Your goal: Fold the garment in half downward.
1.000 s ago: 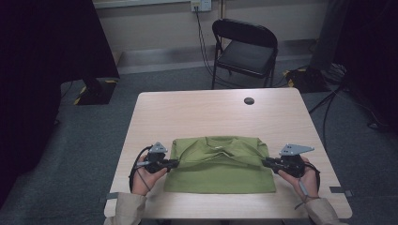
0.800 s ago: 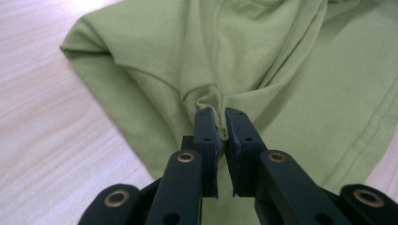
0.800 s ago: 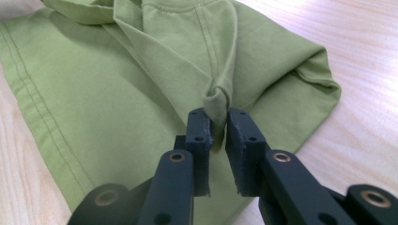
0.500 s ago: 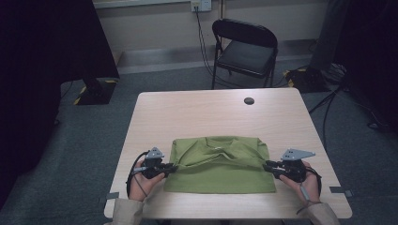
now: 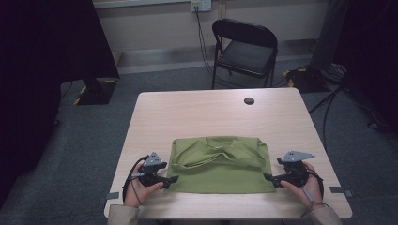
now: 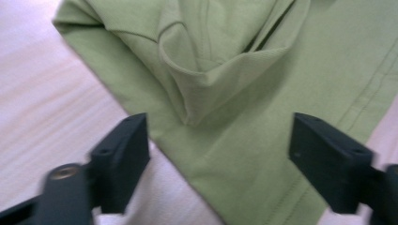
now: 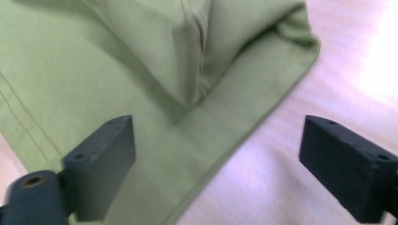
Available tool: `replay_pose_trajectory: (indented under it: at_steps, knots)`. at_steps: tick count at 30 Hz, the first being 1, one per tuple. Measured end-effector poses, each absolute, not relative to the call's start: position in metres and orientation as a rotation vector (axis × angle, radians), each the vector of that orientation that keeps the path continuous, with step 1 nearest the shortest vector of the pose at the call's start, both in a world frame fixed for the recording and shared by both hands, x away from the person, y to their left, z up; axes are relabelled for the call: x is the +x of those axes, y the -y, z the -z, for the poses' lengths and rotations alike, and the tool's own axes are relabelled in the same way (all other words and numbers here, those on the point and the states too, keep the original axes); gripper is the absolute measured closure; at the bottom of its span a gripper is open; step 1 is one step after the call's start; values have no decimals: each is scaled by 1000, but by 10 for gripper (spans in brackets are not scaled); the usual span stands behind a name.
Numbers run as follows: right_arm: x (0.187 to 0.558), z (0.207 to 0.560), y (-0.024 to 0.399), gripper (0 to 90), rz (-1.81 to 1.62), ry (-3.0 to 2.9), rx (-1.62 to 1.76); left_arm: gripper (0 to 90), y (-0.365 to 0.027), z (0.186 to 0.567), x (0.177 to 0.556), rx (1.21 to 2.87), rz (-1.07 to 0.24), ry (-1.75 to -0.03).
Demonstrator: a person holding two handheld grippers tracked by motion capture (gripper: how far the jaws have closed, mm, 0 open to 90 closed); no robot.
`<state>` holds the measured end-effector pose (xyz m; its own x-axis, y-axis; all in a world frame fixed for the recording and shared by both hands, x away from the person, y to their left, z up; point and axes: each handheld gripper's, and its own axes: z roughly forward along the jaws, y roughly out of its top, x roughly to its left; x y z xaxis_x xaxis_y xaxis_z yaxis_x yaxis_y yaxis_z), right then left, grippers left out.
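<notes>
I have both tongs standing apart now, their jaws having just swung open, and neither one is clamped on anything. The green shirt (image 5: 220, 164) lies on the table (image 5: 197, 112) between the two, folded over on itself so the upper half sits doubled on the lower, with the neckline showing near the top of the fold. My left gripper (image 5: 165, 179) rests at the shirt's left edge, low down near the front corner; in the left gripper view the cloth (image 6: 225, 93) runs right across the gap between the jaws, a folded sleeve point lying just ahead of them, but the pads do not press on it. My right gripper (image 5: 271, 178) sits at the opposite edge, and in the right gripper view the shirt's folded corner (image 7: 155, 84) lies ahead and toward the left jaw, with bare table under the right one. As I judge it, the first fold is down and let go (the top layer is a bit rumpled near the collar, not yet smoothed flat). What seems left is at least another fold to make a tidy packet, and perhaps a tug on the puckered layer first. Well beyond both tongs, a small dark disc (image 5: 249, 100) sits alone near the far edge.
</notes>
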<state>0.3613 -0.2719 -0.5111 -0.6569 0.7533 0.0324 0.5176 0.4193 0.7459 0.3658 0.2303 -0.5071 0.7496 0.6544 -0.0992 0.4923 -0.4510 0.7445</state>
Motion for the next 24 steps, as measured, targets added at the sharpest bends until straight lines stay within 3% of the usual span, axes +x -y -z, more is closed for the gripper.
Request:
replay_pose_trajectory:
  at_steps: [4,12,16,24]
  knots:
    - [359,517,274,21,-1028,-2402,1089,100,-232,512,364,2164,-286,-850]
    - [354,524,280,0,-1011,-2418,1053,75,-237,522,359,2193,-300,-818]
    - [353,524,280,0,-1010,-2419,1054,0,-234,525,356,2221,-319,-802]
    - [352,524,280,0,-1008,-2421,1051,0,-233,525,356,2220,-325,-809]
